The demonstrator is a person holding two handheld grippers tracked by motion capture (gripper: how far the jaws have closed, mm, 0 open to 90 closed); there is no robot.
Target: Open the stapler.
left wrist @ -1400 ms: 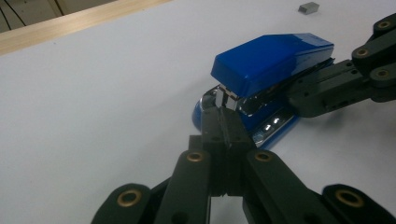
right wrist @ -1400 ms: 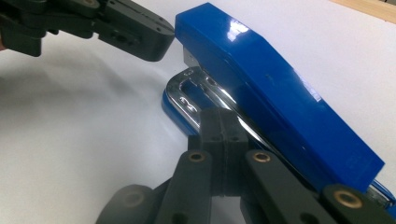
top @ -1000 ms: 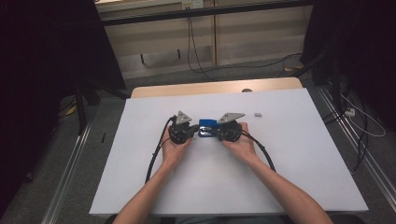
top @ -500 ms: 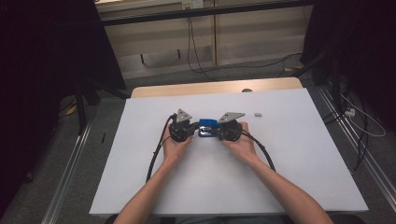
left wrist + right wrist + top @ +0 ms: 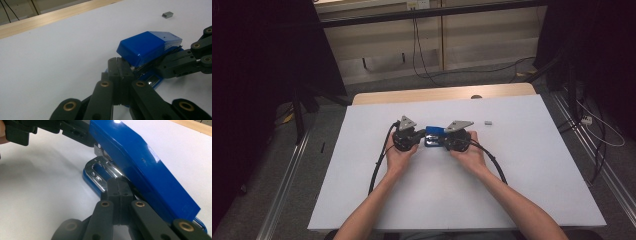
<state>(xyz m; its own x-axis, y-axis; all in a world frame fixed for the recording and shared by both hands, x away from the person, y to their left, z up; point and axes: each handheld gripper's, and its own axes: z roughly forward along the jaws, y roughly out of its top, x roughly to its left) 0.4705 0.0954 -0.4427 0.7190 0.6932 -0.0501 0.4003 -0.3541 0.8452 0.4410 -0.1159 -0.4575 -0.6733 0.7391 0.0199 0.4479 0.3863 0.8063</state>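
In the high view, a person's forearms come in from the bottom over a white table [image 5: 532,165]. The left gripper [image 5: 418,138] and the right gripper [image 5: 445,141] face each other near the table's middle, with a blue stapler [image 5: 434,132] between them. Each gripper carries a grey plate on top, and black cables trail back along the arms. A small grey staple block [image 5: 488,121] lies on the table to the right of the stapler, apart from it. A wooden edge runs along the table's far side.

In the left gripper view, the left gripper [image 5: 120,65] has its jaws pressed together, tips against the near end of the stapler [image 5: 150,46], just under its blue top. The right gripper [image 5: 172,63] comes in from the right and meets the stapler's side at the gap below the top. The staple block [image 5: 167,15] sits farther off.

In the right gripper view, the right gripper [image 5: 119,185] also has its jaws together, tips set against the stapler [image 5: 140,162] where the raised blue top meets the chrome base. The left gripper [image 5: 82,133] touches the stapler's far end.
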